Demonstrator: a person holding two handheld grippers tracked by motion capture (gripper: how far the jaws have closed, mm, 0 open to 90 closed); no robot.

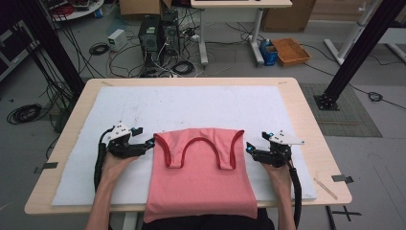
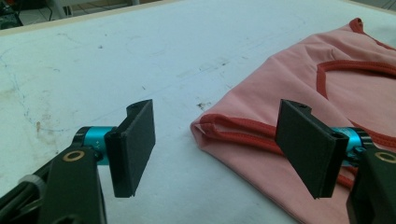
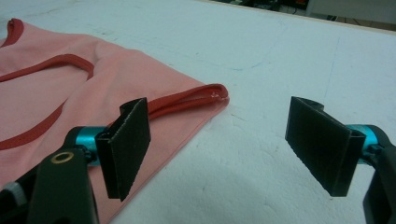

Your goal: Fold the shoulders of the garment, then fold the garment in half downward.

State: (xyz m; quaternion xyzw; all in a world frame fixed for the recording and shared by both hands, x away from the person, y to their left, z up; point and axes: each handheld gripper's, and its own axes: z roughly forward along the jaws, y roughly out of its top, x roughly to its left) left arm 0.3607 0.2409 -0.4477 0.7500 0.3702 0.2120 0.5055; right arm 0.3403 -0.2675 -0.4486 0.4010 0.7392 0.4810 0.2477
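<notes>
From my seat I see the left gripper (image 1: 149, 143) sitting low over the white mat (image 1: 119, 110), its jaws spread wide apart with nothing between them. Looking along it in the left gripper view (image 2: 217, 149), the folded corner of the pink tank top (image 2: 289, 121) lies just ahead of the gap and a touch toward the far jaw, the red trimmed edge (image 2: 238, 128) doubled over right there; that jaw hangs above the cloth, and I cannot tell whether it touches. The mat ahead of the near jaw is bare and lightly stained. Moving across, the tank top (image 1: 201, 177) lies flat between my two grippers, red straps (image 1: 198, 143) curving in the middle and its lower hem hanging over the near edge of the wooden table (image 1: 306, 115). Now the right gripper (image 1: 249, 147) sits just beside the garment's other upper corner, jaws also standing well open and holding nothing. In the right gripper view (image 3: 217, 154), the pink corner (image 3: 212, 95) with its red trim lies ahead of the gap, nearer the left-hand jaw, which hangs over the cloth's edge, while the other jaw is over plain white mat (image 3: 280, 60).
</notes>
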